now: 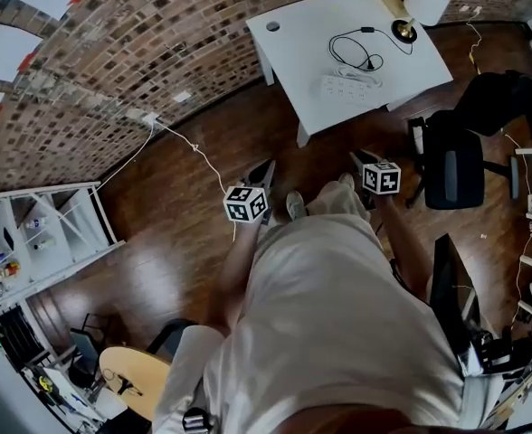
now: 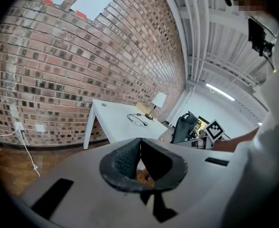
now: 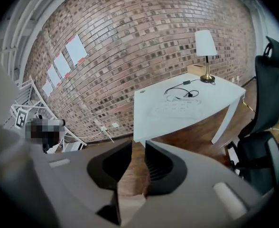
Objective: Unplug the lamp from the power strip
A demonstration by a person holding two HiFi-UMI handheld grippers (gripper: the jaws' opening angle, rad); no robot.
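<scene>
Left gripper view shows left gripper's (image 2: 140, 144) jaws together; right gripper view, right gripper's (image 3: 138, 146) apart, empty.

Table (image 1: 302, 52): white, upper centre, just beside the wall.
Brick wall (image 1: 112, 61): fills the upper left.
Office chair (image 1: 453, 170): black, right side, on wooden floor (image 1: 175, 242).
Shelf unit (image 1: 44, 229): white, left edge.
Round table (image 1: 130, 378): wooden, lower left.

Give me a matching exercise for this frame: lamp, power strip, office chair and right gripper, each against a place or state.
1 lamp
2 power strip
3 office chair
4 right gripper

A jaws apart, nothing between them
B beside the desk, not on it
C lying flat on the desk top
D upright at the desk's far corner

Pairs: 1-D, 2-C, 3-B, 4-A
</scene>
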